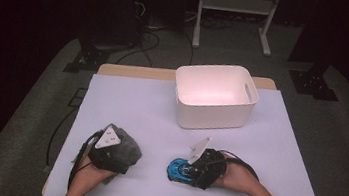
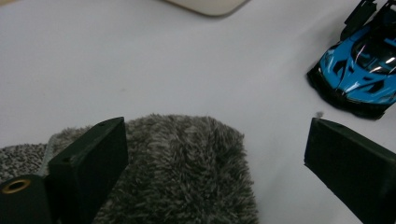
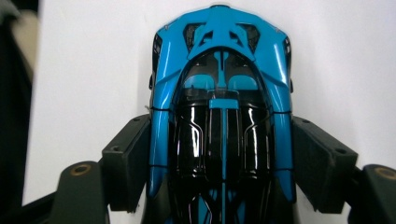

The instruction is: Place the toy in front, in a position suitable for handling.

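The blue and black toy car (image 3: pixel 222 116) sits between the two jaws of the right tool (image 3: pixel 222 161), whose pads press against its flanks on both sides, so this tool is clamped on the car. From above, the car (image 1: pixel 177 169) lies low on the white surface (image 1: pixel 136 103), near the person's edge and right of centre, with the right tool (image 1: pixel 192 171) reaching in from the right and the hand behind it. In the left gripper view the car's nose (image 2: pixel 359 70) shows at the upper right, resting on the surface.

To the left lies a grey fuzzy cloth (image 2: pixel 187 168), a shaggy bundle on the surface. The left tool (image 2: pixel 215 158) stands over it with its jaws wide apart; one jaw is over the cloth's left part, the other hangs beside it over bare surface, and neither pad presses on it. In the high view the left tool (image 1: pixel 118 152) covers much of the cloth (image 1: pixel 131 148).

Farther back, near the far edge, stands a white bin (image 1: pixel 215 97) with handle slots, well apart from both tools.
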`<state>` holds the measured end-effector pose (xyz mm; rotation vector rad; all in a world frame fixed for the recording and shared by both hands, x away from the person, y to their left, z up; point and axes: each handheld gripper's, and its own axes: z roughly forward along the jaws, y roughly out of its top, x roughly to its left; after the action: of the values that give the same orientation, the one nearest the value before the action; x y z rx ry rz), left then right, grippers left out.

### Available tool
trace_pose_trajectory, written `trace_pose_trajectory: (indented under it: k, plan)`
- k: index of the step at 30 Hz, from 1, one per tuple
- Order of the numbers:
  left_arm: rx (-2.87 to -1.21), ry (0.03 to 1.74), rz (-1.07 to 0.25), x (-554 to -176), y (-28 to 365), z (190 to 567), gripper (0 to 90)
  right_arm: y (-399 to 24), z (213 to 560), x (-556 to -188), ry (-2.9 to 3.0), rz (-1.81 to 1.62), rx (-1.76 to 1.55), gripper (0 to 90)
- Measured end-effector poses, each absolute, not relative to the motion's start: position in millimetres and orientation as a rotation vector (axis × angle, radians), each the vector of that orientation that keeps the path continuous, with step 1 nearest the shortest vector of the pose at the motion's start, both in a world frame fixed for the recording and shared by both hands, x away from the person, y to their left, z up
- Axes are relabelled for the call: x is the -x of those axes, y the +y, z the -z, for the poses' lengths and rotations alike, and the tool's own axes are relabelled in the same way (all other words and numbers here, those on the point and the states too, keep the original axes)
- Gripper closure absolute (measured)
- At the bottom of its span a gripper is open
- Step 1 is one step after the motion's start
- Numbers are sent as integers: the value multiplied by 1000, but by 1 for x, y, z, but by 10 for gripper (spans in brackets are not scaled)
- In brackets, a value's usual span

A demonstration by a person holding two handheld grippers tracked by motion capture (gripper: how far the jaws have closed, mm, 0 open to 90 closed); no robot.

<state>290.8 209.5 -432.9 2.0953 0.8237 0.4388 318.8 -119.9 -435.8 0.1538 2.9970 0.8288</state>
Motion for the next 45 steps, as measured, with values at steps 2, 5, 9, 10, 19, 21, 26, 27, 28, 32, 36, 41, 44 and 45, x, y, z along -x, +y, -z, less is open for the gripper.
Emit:
trace_pose_trajectory:
  k: [2,5,9,10,19,21,26,27,28,32,36,41,44,45]
  plan:
    - [-2114,824,-440,-292,210,433,85,-121,437,-320,3013,-855,-175,250]
    - [-2122,826,-455,-294,213,431,125,-126,435,-316,2972,-918,-217,177]
    - [-2154,798,-475,-292,210,427,167,-148,428,-307,2907,-1006,-235,163]
    - [-2165,798,-470,-293,209,427,167,-154,428,-305,2895,-1006,-250,162]
    - [-2247,908,-375,-311,209,444,384,-179,438,-300,2828,-1093,-311,159]
    - [-2217,933,-372,-313,212,446,441,-179,439,-301,2833,-1065,-292,159]
    - [-2246,878,-404,-313,214,444,718,-183,440,-302,2843,-995,-253,157]
    - [-2243,871,-392,-314,214,444,751,-184,441,-302,2848,-991,-239,159]
    - [-2233,868,-374,-314,215,443,769,-184,442,-302,2857,-984,-245,160]
    - [-2189,769,-271,-309,208,438,796,-181,443,-304,2878,-992,-182,229]
    - [-2180,612,-171,-304,185,426,796,-174,442,-309,2891,-992,-126,231]
    - [-2215,393,-74,-302,137,415,795,-165,444,-313,2882,-1018,-81,231]
    - [-2237,307,-19,-307,108,420,791,-162,445,-312,2867,-1038,-72,231]
    - [-2255,286,-6,-309,100,424,791,-162,445,-312,2862,-1044,-71,231]
